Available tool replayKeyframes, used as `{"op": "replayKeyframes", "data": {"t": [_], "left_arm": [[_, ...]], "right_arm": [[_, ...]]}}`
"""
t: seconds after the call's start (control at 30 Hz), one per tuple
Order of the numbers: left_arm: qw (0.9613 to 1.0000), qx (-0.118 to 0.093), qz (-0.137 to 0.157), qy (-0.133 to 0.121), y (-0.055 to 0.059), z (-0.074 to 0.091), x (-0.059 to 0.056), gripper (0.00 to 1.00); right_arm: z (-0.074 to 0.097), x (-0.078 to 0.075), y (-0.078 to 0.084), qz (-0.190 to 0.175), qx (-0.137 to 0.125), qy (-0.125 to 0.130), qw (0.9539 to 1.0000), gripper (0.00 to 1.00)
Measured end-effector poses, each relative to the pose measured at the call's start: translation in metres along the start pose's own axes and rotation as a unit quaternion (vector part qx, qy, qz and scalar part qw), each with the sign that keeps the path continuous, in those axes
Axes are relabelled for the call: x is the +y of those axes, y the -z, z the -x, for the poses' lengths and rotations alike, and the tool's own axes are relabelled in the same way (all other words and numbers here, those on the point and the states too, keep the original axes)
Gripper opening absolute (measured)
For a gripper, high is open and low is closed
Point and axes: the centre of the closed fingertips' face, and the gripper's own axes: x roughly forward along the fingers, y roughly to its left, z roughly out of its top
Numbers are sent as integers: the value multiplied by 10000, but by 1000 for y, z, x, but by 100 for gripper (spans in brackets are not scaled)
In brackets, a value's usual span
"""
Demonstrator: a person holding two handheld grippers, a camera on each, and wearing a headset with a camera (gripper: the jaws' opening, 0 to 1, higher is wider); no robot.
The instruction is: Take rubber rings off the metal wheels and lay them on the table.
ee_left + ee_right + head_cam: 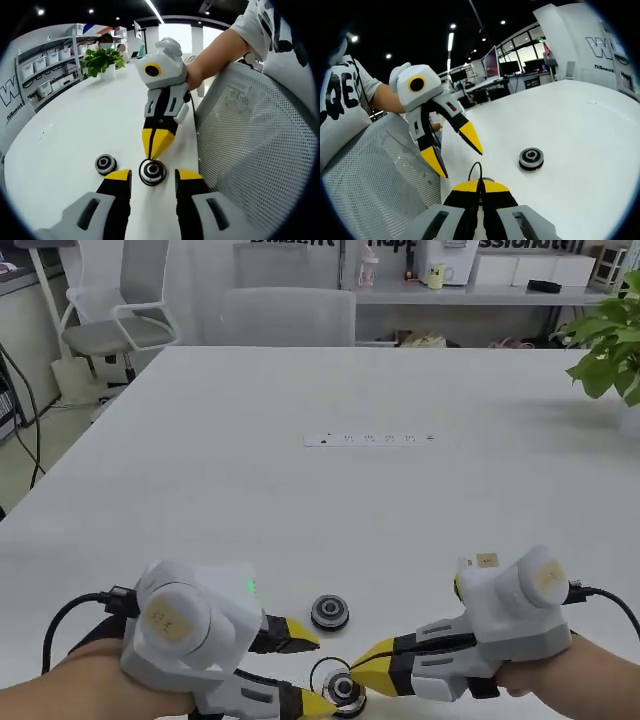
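Counting two metal wheels on the white table (400,390): the nearer wheel (152,171) sits between the open jaws of the left gripper (153,176), its thin black rubber ring (476,164) looped up and pinched by the closed right gripper (481,186); the farther wheel (330,611) lies just beyond, dark-rimmed and silver-hubbed.

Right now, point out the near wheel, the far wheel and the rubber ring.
near wheel (152,171), left gripper view, on the hub of its top face.
far wheel (330,612), head view, on its centre hub.
rubber ring (472,170), right gripper view, on the left side of the thin black loop.
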Motion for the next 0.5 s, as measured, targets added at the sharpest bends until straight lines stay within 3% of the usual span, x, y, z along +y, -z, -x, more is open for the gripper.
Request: {"op": "replayKeyframes", "data": {"t": [0.3, 0.5], "left_arm": [[9997, -72, 110, -196, 3, 14, 4, 43], [9993, -128, 235, -267, 6, 21, 5, 44]], "right_arm": [[2, -2, -7, -15, -75, 30, 10000, 0], [3, -4, -11, -19, -100, 57, 9999, 0]]}}
